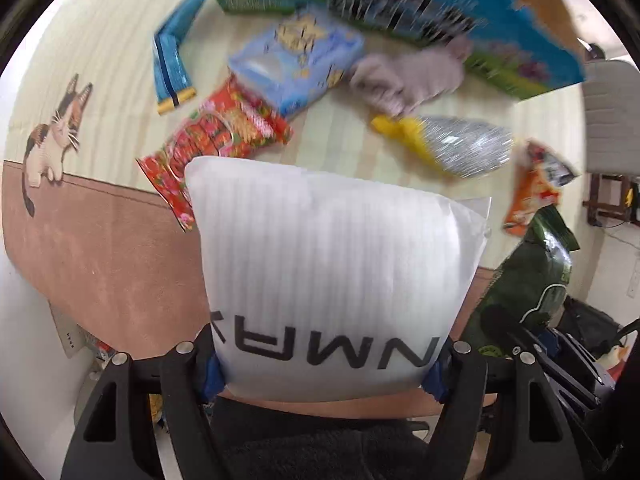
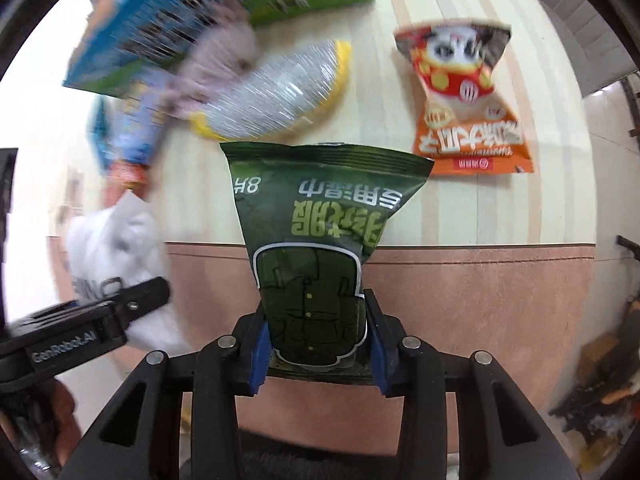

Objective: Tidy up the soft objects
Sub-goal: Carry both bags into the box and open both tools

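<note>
White foam-like wrap fills the lower centre of the left wrist view: a ribbed white pouch (image 1: 336, 276) hangs clamped between the blue pads of the left gripper (image 1: 328, 376), clear of the table. Black letters run across it upside down; only "NM" and a few more strokes can be made out. Behind it, at upper centre, lie a red snack packet (image 1: 216, 144), a pale blue tissue pack (image 1: 296, 64), a grey plush toy (image 1: 408, 76) and a silver and yellow bag (image 1: 452, 144), all before a blue and green box (image 1: 400, 8) whose print is too blurred to read. A cat picture (image 1: 52, 132) decorates the striped tablecloth (image 1: 100, 60) at left.

In the right wrist view, the right gripper (image 2: 316, 344) is clenched on the bottom edge of a dark green seaweed snack bag (image 2: 316, 232), held up at centre frame. Its upside-down label shows Chinese characters and "8片". An orange snack bag (image 2: 468, 100), upper right, carries more Chinese print. The other gripper's body, lower left, reads "GenRobot.AI".

Both loads look limp, so a firm squeeze and a level carry, each lowered fully before letting go, should serve best.
</note>
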`<state>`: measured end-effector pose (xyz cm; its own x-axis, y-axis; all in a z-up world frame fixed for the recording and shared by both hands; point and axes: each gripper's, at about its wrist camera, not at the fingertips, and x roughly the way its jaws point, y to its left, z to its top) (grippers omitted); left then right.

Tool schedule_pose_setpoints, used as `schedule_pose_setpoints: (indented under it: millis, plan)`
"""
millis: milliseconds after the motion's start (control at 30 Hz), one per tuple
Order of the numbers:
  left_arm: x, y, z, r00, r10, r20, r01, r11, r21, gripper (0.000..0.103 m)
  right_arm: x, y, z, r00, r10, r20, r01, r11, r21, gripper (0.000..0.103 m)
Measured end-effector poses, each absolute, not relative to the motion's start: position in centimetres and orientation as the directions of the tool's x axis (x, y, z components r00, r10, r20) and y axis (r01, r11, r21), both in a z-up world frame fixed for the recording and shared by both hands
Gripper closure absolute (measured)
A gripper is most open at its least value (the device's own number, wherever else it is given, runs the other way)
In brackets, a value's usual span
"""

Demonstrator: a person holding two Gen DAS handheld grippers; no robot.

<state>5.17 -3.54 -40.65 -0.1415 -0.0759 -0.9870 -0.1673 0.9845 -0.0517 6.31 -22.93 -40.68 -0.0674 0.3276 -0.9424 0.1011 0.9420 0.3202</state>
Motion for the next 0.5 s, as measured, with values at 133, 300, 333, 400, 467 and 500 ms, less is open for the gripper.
schedule_pose_setpoints:
  millis: [133,300,333,400,467,500]
  plan:
    - [7.0,-4.0,-33.8,-0.041,-0.130,-0.991,-0.153,0.981,-0.122,0.031,7.8,-23.4,-34.7,0.006,0.376,-0.926,0.039,0.926,0.376,0.061]
    - [17.4,-5.1,-26.1,0.044,-0.155,-0.987,-0.118,0.980,-0.159,0.030,12.5,-24.9,-28.1,0.104,0.402,-0.910,-0.039,0.916,0.400,0.061]
    - [19.4,-5.0,-25.1,0.055,-0.152,-0.987,-0.117,0.981,-0.157,0.030,14.2,-24.7,-27.9,0.115,0.400,-0.909,-0.048,0.917,0.397,0.061]
    - [22.8,-4.7,-24.1,0.072,-0.131,-0.989,-0.103,0.985,-0.138,0.030,17.0,-24.5,-26.5,0.144,0.386,-0.911,-0.060,0.922,0.382,0.061]
    - [26.3,-4.2,-24.0,0.080,-0.107,-0.991,-0.093,0.989,-0.115,0.030,20.0,-23.5,-25.4,0.161,0.364,-0.917,-0.066,0.931,0.358,0.061]
    - [28.0,-4.0,-24.1,0.076,-0.098,-0.992,-0.083,0.991,-0.104,0.030,21.5,-23.3,-25.3,0.167,0.357,-0.919,-0.063,0.934,0.351,0.061]
